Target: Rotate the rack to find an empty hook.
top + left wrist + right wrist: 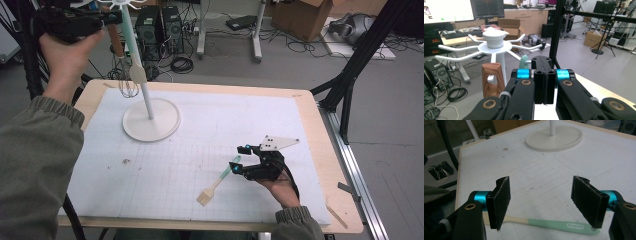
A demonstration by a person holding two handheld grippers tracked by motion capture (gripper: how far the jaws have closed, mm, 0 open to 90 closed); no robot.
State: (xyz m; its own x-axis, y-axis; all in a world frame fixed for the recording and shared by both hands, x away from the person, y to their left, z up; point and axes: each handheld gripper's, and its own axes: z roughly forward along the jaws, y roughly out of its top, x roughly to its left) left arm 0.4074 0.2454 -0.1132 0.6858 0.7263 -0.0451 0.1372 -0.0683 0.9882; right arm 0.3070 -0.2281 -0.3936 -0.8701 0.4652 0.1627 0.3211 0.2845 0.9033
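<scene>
A white hanging rack (pixel 145 95) stands on a round base (pixel 151 120) at the table's back left. A whisk (pixel 128 87) with a wooden handle (pixel 492 80) hangs from one of its arms, and a utensil with a mint handle (pixel 524 62) and a cream head (pixel 137 72) hangs beside it. My left gripper (pixel 112 19) is raised by the rack's top (pixel 494 40), just right of the wooden handle; its jaws (pixel 544 82) are shut with nothing between them. My right gripper (pixel 546 200) is open low over a mint-handled brush (pixel 549 223), which lies on the white mat (pixel 215 186).
The white gridded mat (pixel 210 130) covers most of the wooden table (pixel 320 150). A small dark speck (pixel 125 161) lies on the mat's left part. Black frame legs (pixel 350 75) stand to the right of the table. Cables, computers and boxes sit on the floor behind.
</scene>
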